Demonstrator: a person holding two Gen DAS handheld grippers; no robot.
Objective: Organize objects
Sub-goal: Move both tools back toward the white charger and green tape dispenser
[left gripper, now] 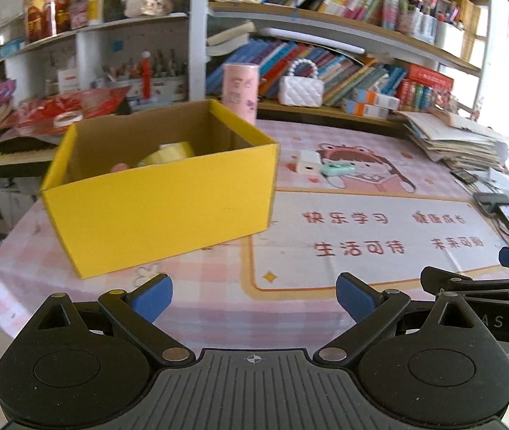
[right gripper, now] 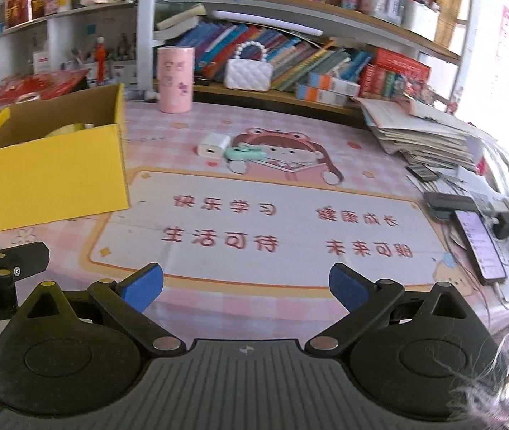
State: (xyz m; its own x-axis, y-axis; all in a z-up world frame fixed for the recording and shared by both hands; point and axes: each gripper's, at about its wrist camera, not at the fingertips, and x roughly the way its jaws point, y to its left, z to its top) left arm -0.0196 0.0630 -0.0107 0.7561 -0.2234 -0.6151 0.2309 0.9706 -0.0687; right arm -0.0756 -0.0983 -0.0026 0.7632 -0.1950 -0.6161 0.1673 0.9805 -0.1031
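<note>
My left gripper (left gripper: 254, 299) and right gripper (right gripper: 246, 288) hover spread apart over the pink-clothed desk (right gripper: 290, 193); open yellow cardboard box (left gripper: 161, 193) at ten o'clock, white charger cube (right gripper: 211, 148) at twelve.

Black ribbed tool (left gripper: 254, 295), blue fingertips (left gripper: 150, 301), brass pivot pins

Yellow box (left gripper: 161, 211), pink checked tablecloth (right gripper: 290, 132)
</note>
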